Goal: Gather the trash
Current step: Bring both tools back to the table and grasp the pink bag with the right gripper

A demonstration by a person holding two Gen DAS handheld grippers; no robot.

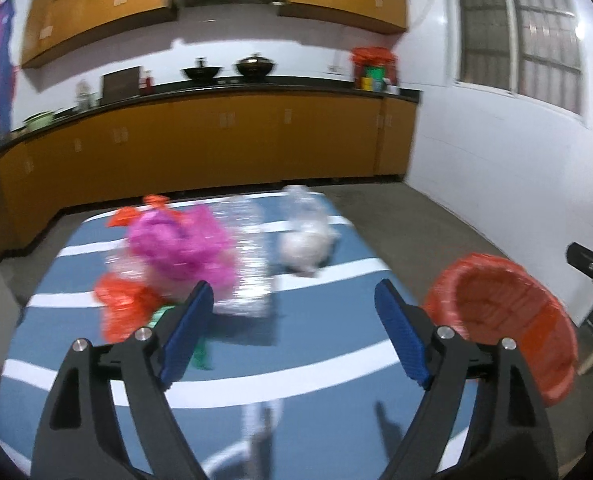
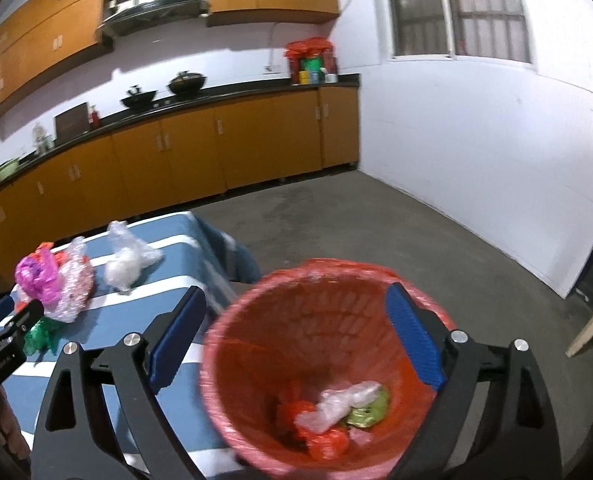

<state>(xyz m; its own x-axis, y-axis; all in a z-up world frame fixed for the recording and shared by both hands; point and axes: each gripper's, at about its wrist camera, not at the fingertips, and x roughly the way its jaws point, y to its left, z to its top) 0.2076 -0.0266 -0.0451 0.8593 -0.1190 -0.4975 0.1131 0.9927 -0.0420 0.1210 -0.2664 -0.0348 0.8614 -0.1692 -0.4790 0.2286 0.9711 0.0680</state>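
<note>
While both jaws gape, crinkled plastic wrappers [image 1: 184, 248], round red mesh bin [image 2: 320, 360]

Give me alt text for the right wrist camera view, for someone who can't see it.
The open right gripper hangs over a red-lined trash basket holding crumpled plastic wrappers. To the left, a blue-and-white striped table carries a pink bag, clear plastic bags and a green wrapper, with the left gripper at the edge.

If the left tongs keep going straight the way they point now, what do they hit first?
Probably the crumpled clear plastic wrapper lying on the striped tablecloth, just ahead between the open left tongs. The pink bag sits slightly left of that line. Blur leaves depth uncertain.
</note>
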